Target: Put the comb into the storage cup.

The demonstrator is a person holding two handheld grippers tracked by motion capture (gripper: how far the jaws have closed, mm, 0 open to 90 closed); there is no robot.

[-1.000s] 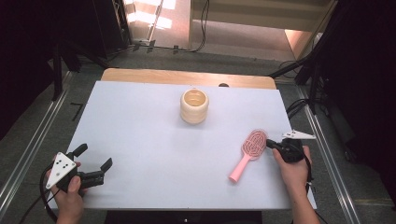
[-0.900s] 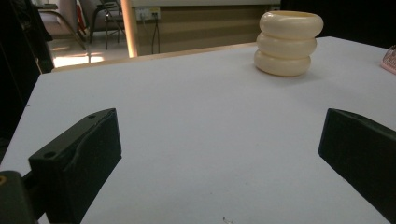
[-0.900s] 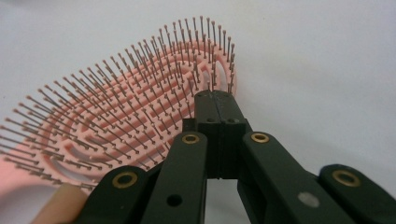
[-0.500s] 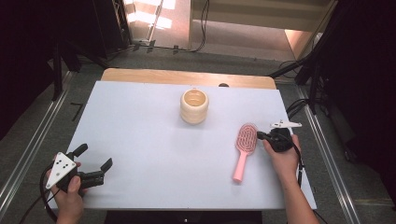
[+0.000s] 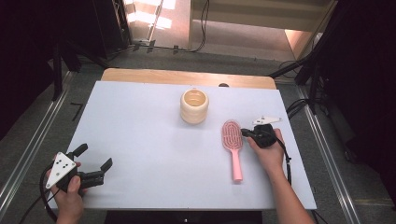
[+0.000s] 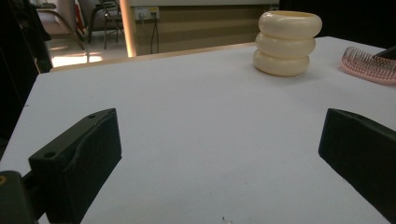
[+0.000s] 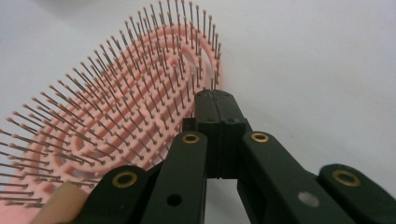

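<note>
The right hand-held gripper (image 5: 247, 135) has its jaws pressed fully together with nothing between them, their closed tip set against the edge of the pink hairbrush (image 5: 233, 144); in the right gripper view the tip (image 7: 215, 100) meets the rim of the bristled head (image 7: 116, 126), so this looks like a sideways nudge rather than a grasp. The brush lies flat on the white tabletop (image 5: 140, 140), right of centre in the high view, bristles up, just below and to the right of the cream ribbed cup (image 5: 194, 106) and apart from it. Its long axis runs nearly straight up and down the frame: the oval head points toward the top, the slim handle toward the bottom edge. The main risk, as I judge it, is that a push applied at the head, far from the handle, will swing the brush around instead of sliding it, so its heading drifts off. The narrow tip could also slip over the low rim into the bristles and lose contact, or a firmer shove could send the head into the cup. The left hand-held gripper (image 5: 93, 163) sits at the lower left of the high view, jaws spread wide and empty above bare tabletop, too far off to steady anything.
</note>
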